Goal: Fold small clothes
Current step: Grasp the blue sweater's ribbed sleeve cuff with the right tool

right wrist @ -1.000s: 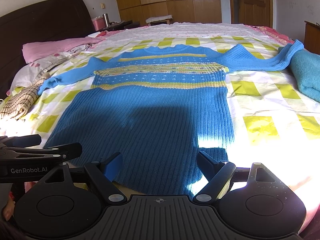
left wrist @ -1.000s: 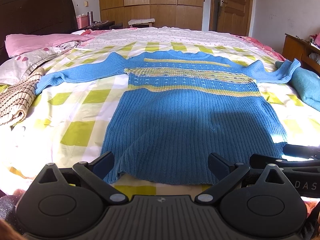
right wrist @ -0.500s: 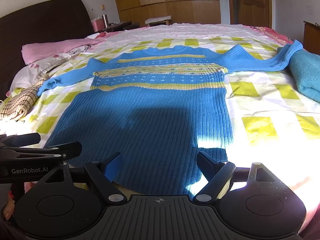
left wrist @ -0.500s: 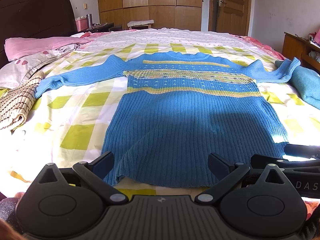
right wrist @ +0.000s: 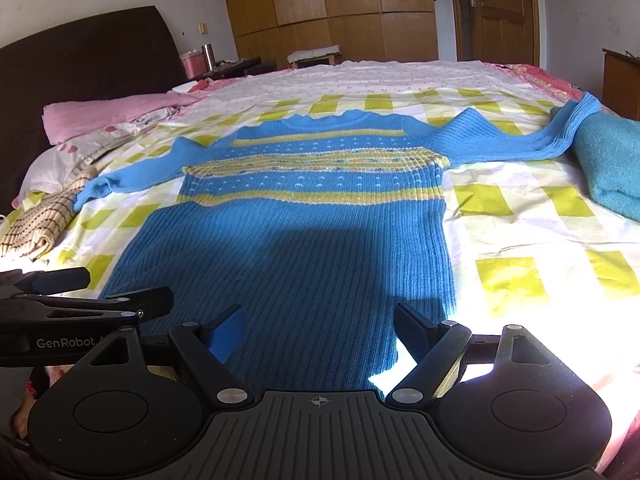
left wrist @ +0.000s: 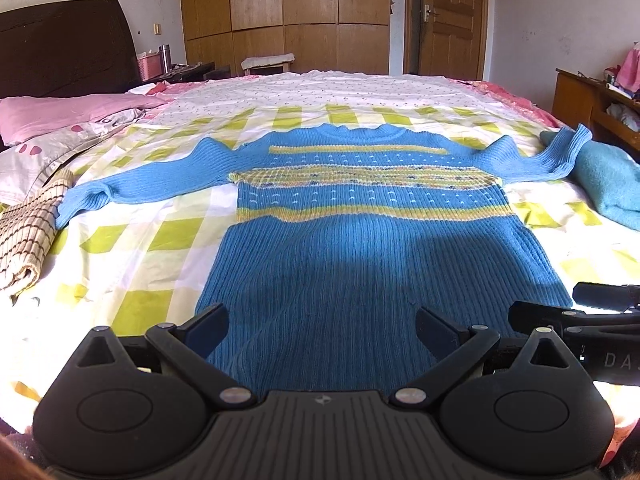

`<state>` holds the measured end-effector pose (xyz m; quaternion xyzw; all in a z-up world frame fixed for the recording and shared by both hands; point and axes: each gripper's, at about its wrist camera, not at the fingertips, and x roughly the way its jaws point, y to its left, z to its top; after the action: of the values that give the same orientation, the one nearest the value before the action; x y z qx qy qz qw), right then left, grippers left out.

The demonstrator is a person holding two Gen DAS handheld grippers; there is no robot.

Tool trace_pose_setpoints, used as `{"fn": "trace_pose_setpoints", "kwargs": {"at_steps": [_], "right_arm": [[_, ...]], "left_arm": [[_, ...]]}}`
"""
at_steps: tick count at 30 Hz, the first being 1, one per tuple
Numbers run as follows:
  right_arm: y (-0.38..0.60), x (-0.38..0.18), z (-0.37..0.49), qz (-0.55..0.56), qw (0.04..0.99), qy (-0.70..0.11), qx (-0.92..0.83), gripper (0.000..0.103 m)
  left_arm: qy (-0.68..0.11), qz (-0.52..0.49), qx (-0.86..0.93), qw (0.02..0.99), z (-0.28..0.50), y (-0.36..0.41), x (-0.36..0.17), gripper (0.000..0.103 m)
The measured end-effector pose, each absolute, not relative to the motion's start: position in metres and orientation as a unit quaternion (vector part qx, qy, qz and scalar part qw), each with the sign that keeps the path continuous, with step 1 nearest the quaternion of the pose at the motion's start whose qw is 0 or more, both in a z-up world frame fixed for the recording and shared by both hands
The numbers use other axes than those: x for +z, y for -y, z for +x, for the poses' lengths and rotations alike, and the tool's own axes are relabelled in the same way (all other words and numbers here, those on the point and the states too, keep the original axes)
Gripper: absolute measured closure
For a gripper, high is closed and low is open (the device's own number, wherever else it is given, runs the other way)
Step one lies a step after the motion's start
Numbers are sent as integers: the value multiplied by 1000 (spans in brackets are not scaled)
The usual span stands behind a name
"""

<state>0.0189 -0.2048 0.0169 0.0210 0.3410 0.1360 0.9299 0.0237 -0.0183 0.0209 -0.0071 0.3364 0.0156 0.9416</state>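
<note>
A small blue knit sweater point(left wrist: 360, 248) with yellow stripes lies flat on the bed, sleeves spread out, hem toward me; it also shows in the right wrist view point(right wrist: 304, 240). My left gripper point(left wrist: 322, 326) is open and empty, its fingers low over the left part of the hem. My right gripper point(right wrist: 318, 326) is open and empty over the right part of the hem. The two grippers sit side by side; the right one's body point(left wrist: 580, 316) shows in the left wrist view and the left one's point(right wrist: 80, 308) in the right.
The bed has a yellow-and-white checked sheet point(left wrist: 168, 236). A folded checked cloth point(left wrist: 28, 236) lies at the left, a teal folded garment point(left wrist: 612, 184) under the right sleeve end. Pink pillows point(left wrist: 60, 116) and a dark headboard stand far left; wardrobe and door beyond.
Both grippers have dropped a little and tilted up, so more of the room shows. The sweater has not moved and both grippers stay open.
</note>
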Motion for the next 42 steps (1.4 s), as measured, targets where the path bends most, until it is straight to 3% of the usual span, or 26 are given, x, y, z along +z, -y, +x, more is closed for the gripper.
{"fn": "trace_pose_setpoints", "kwargs": {"at_steps": [8, 18, 29, 38, 42], "right_arm": [[255, 32, 58, 74, 939, -327, 78, 24], [343, 62, 151, 86, 952, -292, -21, 40], [434, 62, 276, 148, 941, -274, -131, 40], [451, 50, 318, 141, 937, -270, -173, 42], [452, 48, 331, 110, 930, -290, -196, 69]], "left_arm": [[-325, -3, -19, 945, 62, 39, 33, 0], [-314, -4, -66, 947, 132, 84, 41, 0], [-312, -22, -102, 944, 199, 132, 37, 0], [-326, -40, -99, 939, 206, 126, 24, 0], [-329, -48, -94, 939, 202, 114, 23, 0]]}}
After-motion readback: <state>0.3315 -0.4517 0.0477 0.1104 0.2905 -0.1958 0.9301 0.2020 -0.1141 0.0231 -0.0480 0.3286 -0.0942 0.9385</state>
